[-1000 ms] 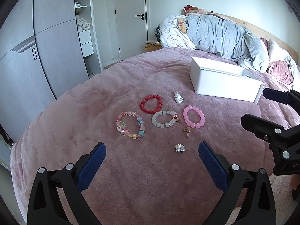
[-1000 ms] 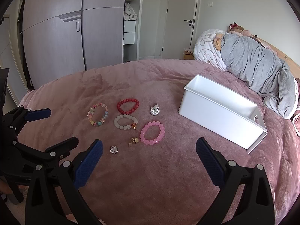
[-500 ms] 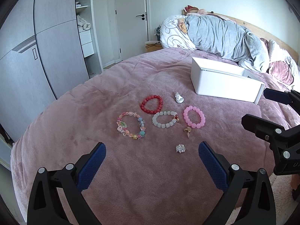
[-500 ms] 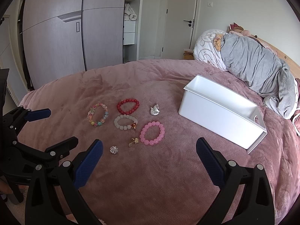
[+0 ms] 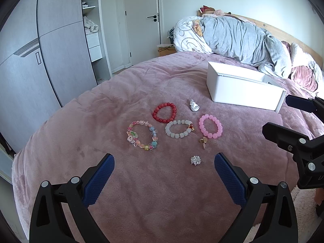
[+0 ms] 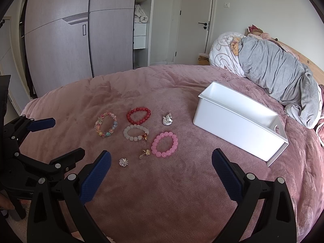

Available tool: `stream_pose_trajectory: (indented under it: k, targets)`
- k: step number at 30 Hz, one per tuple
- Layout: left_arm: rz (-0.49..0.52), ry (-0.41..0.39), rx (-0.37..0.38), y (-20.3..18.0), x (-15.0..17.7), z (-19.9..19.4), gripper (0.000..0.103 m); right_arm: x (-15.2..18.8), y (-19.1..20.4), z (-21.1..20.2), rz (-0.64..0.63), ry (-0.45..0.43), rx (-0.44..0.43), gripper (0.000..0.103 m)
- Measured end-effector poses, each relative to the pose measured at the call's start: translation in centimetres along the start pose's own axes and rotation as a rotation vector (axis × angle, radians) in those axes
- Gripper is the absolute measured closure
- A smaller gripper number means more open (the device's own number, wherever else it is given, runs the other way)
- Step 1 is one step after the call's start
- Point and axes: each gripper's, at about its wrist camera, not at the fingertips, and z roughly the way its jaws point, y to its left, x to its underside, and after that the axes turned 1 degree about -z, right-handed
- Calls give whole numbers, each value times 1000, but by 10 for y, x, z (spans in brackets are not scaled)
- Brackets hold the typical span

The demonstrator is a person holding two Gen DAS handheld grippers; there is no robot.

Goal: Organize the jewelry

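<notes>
Four bracelets (image 5: 164, 113) lie beyond both spread claws (image 5: 164, 168).

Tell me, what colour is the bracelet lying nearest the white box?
Pink: the pink bracelet of translucent round beads, clearest in the right wrist view.

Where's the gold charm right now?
In the right wrist view, the gold charm lies on the pink blanket, just left of the pink bracelet and right of the silver brooch.

bracelets (image 6: 133, 128) on bed (image 6: 162, 192), box (image 6: 239, 125) right
</notes>
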Motion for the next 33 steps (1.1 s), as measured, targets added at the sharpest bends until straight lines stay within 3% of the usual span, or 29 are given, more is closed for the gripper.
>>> stream_pose_trajectory:
  k: [16,28,33]
  targets:
    - [1,14,1,2,-2,7,3,-1,-1,6,22,16,1,5]
    - [18,28,-68,3,-17,47,3,-15,-12,55,46,70,33,5]
    - [-1,58,-64,9,-23,68,3,-20,-19,82,45,112,60,5]
